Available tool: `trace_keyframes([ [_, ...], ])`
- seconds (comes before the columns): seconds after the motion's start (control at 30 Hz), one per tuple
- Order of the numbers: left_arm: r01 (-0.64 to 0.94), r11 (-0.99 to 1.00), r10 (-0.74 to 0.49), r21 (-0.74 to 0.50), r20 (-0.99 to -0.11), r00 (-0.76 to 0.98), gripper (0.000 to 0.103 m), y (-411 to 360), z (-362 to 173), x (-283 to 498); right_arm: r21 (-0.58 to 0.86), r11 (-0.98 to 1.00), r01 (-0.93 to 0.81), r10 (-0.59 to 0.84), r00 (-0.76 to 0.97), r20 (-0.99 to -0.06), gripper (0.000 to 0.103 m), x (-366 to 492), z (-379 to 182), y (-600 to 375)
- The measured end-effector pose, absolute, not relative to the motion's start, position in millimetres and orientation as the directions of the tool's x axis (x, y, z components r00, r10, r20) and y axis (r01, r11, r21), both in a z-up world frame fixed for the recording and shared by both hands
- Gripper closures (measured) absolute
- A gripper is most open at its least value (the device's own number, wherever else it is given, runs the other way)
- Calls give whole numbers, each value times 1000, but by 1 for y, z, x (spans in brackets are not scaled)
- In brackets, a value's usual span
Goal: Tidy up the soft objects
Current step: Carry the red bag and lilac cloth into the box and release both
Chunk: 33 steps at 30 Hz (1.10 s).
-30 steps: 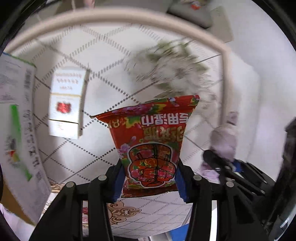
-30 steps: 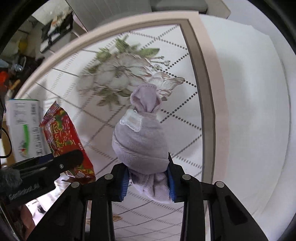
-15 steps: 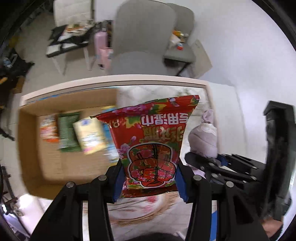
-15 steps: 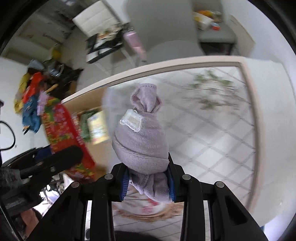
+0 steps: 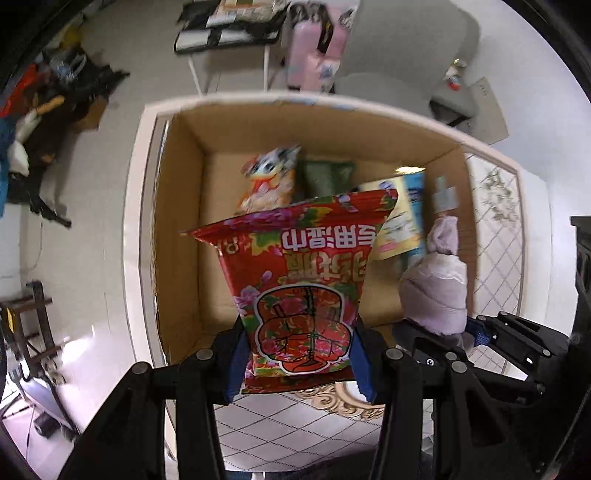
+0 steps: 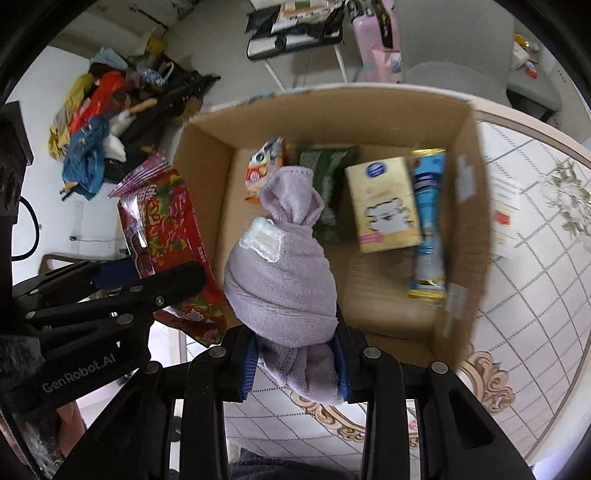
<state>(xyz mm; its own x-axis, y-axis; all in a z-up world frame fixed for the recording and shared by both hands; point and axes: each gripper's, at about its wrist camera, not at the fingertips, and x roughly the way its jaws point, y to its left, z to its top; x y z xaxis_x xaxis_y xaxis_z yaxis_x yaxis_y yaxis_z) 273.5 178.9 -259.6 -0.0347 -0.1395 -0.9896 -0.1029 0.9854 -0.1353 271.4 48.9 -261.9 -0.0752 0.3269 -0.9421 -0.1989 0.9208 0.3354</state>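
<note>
I've swung both claws off the patterned table. The cardboard box (image 6: 476, 206) now sits right under them, packets inside fully in view.

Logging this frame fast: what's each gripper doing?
Left gripper: shut on red packet.
Right gripper: shut on purple sock.

Glossy plastic red packet (image 5: 306, 280); fuzzy matt lilac cloth bundle (image 6: 284, 273); matt corrugated cardboard box (image 6: 207, 177)

Pale floor (image 5: 92, 155). Grey chair (image 5: 406, 55) far right, small dark-topped table (image 5: 229, 29) far centre, heap of coloured clothing (image 6: 92, 122) far left. Even light.
</note>
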Motion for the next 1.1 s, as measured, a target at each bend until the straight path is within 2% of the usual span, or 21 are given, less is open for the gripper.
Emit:
trace_keyframes([
  [0.23,-124,977,-194,-175,-968,-159,58,200,-312,277,306,930,-205,282,-137,-950,67,278,-310,77],
  [0.37,-108,979,-192,-174,-963,-188,58,201,-324,280,299,933,-199,269,-164,-949,66,280,-329,83],
  [0.47,-120,978,-193,-173,-964,-185,58,204,-324,282,328,928,-178,294,-193,-936,61,283,-339,84],
  [0.53,-122,979,-182,-162,-967,-177,58,206,-320,283,325,929,-179,291,-189,-938,42,284,-341,84],
  [0.63,-114,983,-162,-145,-973,-164,58,208,-315,281,318,930,-183,286,-183,-941,21,283,-341,84],
  [0.73,-118,984,-147,-129,-978,-151,57,211,-308,276,273,942,-195,243,-161,-957,20,285,-335,81],
  [0.8,-126,982,-157,-140,-978,-139,53,212,-303,272,254,948,-194,228,-147,-963,20,285,-330,78],
  [0.97,-130,984,-135,-123,-987,-85,52,217,-289,266,221,957,-187,201,-120,-972,19,279,-318,69],
  [1.07,-134,985,-114,-108,-993,-42,47,217,-277,260,194,963,-189,178,-102,-979,19,275,-310,64],
  [1.1,-132,986,-105,-100,-994,-26,41,218,-272,258,184,964,-190,169,-95,-981,18,272,-305,62],
])
